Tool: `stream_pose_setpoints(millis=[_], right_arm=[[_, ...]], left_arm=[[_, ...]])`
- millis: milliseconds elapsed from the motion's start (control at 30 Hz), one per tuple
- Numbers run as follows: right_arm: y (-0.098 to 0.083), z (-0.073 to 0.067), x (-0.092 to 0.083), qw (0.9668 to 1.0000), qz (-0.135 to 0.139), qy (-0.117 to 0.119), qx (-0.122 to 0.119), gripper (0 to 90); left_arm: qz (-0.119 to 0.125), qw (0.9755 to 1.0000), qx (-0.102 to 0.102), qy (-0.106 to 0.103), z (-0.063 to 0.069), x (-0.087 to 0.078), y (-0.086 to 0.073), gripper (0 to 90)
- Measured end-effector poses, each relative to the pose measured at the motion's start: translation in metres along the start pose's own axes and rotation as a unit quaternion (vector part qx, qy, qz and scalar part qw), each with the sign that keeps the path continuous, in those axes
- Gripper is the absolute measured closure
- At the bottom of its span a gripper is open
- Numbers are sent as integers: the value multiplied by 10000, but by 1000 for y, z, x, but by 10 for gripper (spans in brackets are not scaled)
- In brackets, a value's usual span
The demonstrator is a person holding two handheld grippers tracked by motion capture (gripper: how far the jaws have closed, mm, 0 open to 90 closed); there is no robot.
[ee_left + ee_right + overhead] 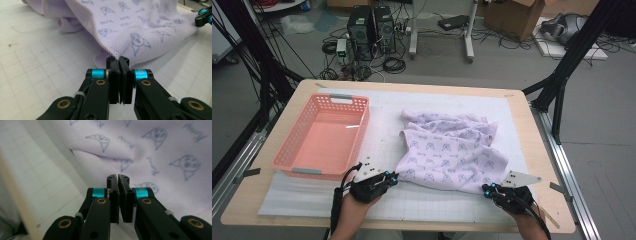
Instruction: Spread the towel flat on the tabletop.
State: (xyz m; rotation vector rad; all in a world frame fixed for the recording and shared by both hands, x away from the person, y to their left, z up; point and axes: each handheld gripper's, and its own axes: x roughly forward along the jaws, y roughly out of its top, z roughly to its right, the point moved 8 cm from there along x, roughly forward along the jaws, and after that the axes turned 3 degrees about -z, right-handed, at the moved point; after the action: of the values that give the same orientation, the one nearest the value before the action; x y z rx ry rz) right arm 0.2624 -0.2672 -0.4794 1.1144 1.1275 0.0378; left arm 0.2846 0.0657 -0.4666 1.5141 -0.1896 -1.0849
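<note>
Left gripper (393,176): jaws clenched on near-left corner of lavender towel (451,147).
Right gripper (486,189): jaws pressed together at towel's near-right edge.
Towel: crumpled, centre-right of frame, on white mat (387,115).
Pink basket (323,136): left of towel.

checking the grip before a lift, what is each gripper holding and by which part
Both hold the lilac printed cloth by its near edge: left gripper at the near-left corner, right gripper near the near-right corner.

Lilac printed towel (449,147) lies rumpled right of table (532,150) centre. Left tool (393,178) at its near-left corner, right tool (488,189) at near-right corner. Pink basket (289,145) toward left edge.
</note>
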Motion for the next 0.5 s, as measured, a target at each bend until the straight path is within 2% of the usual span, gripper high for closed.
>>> stream_pose_setpoints(millis=[200,300,333,400,433,500], right_arm=[[-13,-12,-22,9997,15,219,108,880],[-21,-15,-27,9996,-16,237,145,874],[-22,-15,-27,9996,-3,213,171,850],[-17,-11,-27,9990,196,193,359,695],[-13,-9,-28,9982,332,168,467,648],[-5,-5,-30,9971,540,85,529,633]], left_arm=[[1,10000,-50,-65,10,-18,-14,872],[-30,9999,-29,-159,16,-21,-19,860],[16,9999,-76,-131,16,-20,-18,800],[115,9997,-211,-78,12,-19,-14,573],[162,9996,-242,-38,9,-18,-11,515],[162,9994,-282,-73,6,-13,-8,457]])
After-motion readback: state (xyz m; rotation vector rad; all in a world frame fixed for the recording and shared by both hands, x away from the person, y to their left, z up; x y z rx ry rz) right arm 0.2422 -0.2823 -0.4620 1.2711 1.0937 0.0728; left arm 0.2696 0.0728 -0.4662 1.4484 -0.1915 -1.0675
